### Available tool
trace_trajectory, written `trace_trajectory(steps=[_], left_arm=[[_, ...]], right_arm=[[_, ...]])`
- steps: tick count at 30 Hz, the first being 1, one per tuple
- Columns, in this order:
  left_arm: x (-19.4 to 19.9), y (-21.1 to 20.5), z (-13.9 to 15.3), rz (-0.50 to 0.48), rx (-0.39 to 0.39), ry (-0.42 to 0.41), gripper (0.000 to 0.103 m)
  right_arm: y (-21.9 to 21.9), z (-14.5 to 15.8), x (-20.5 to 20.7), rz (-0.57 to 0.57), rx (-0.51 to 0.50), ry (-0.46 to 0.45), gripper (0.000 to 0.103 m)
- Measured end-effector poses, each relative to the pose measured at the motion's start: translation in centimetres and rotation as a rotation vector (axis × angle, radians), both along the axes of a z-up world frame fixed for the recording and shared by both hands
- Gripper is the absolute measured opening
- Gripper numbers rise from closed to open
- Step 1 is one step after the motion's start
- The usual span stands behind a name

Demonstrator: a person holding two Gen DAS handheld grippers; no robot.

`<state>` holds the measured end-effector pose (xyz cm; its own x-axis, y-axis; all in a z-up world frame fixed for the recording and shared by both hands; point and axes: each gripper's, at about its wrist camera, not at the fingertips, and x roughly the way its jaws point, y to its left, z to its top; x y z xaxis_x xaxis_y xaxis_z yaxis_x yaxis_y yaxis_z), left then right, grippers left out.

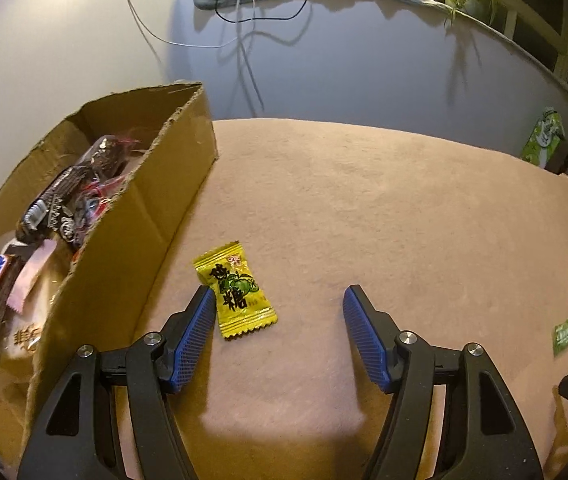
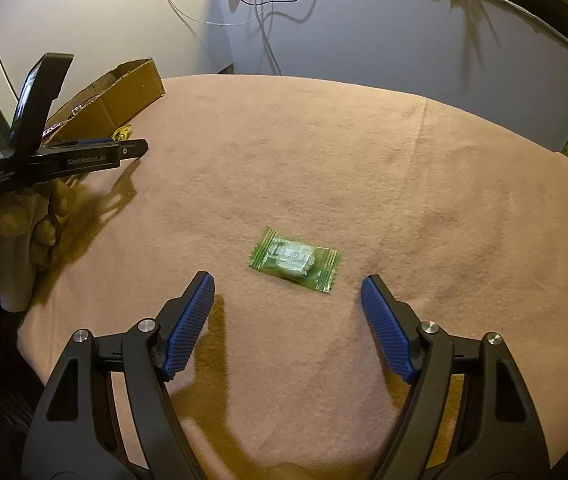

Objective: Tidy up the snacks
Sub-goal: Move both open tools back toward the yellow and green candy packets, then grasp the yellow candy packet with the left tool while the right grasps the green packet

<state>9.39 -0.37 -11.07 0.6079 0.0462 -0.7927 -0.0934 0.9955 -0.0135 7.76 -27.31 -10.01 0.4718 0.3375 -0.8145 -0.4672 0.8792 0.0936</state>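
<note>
On the far left: the cardboard box (image 1: pixel 132 216) sits on the surface (image 1: pixel 364 208), already holding chocolate bars (image 1: pixel 60 204).
Just right of the box: the yellow candy (image 1: pixel 235 290) lies flat, close to the box wall.
Left gripper (image 1: pixel 280 300): spread wide, holding nothing; its left pad is right by the candy's edge.
Left gripper tip: slide a bit left so the candy sits in the middle, then pinch gently.
Further right: the green candy (image 2: pixel 295 259) lies alone on the surface.
Right gripper (image 2: pixel 288 286): spread wide, empty, just short of the green candy.
Right gripper tip: go lower and forward, pads on both long sides, then squeeze.
</note>
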Motion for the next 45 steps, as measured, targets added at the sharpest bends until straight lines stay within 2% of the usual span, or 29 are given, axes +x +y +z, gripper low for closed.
trace_trajectory(steps=[3, 7, 14, 18, 21, 22, 26, 27, 28, 30, 34, 38, 42, 43, 45], left_arm=[[0.0, 0.1, 0.0, -0.016, -0.029, 0.002, 0.063], [0.0, -0.8, 0.1, -0.069, -0.01, -0.008, 0.048], [0.8, -0.7, 0.0, -0.105, -0.04, -0.005, 0.041], [0.8, -1.3, 0.0, -0.134, -0.029, -0.012, 0.029], [1.2, -1.9, 0.0, -0.148, -0.005, -0.018, 0.025], [1.2, -2.0, 0.0, -0.149, -0.002, -0.018, 0.025], [1.2, -1.3, 0.3, -0.115, -0.03, -0.022, 0.026], [1.2, -1.3, 0.3, -0.105, -0.031, -0.02, 0.03], [1.3, -1.2, 0.3, -0.093, -0.034, -0.014, 0.039], [1.4, -1.2, 0.3, -0.089, -0.045, -0.013, 0.047], [1.6, -1.2, 0.4, -0.063, -0.041, -0.013, 0.054], [2.2, -0.8, 0.2, -0.041, -0.056, -0.002, 0.053], [2.6, -1.6, 0.2, -0.085, -0.039, -0.011, 0.028], [2.6, -1.8, 0.3, -0.094, -0.036, -0.012, 0.024], [2.6, -2.1, 0.3, -0.102, -0.021, -0.018, 0.024]], right_arm=[[-0.1, 0.0, 0.2, -0.006, -0.003, 0.002, 0.076], [0.3, 0.0, 0.6, -0.01, -0.027, -0.008, 0.075], [1.2, -0.3, 1.1, -0.025, -0.07, -0.03, 0.074], [2.2, -0.4, 1.3, -0.033, -0.108, -0.049, 0.069], [2.5, -0.3, 1.3, -0.032, -0.122, -0.063, 0.06], [2.5, -0.3, 1.2, -0.032, -0.121, -0.068, 0.055], [2.3, -0.2, 1.1, -0.038, -0.113, -0.074, 0.051], [2.2, -0.2, 1.1, -0.039, -0.112, -0.075, 0.049], [2.2, -0.2, 1.1, -0.04, -0.113, -0.077, 0.047], [2.1, -0.2, 1.0, -0.039, -0.11, -0.078, 0.045], [2.0, -0.2, 1.0, -0.036, -0.103, -0.078, 0.044], [1.9, -0.2, 1.1, -0.035, -0.1, -0.077, 0.044], [1.8, -0.1, 1.0, -0.034, -0.102, -0.078, 0.043], [1.9, -0.1, 1.0, -0.035, -0.102, -0.078, 0.042], [1.8, -0.1, 1.0, -0.035, -0.1, -0.079, 0.041]])
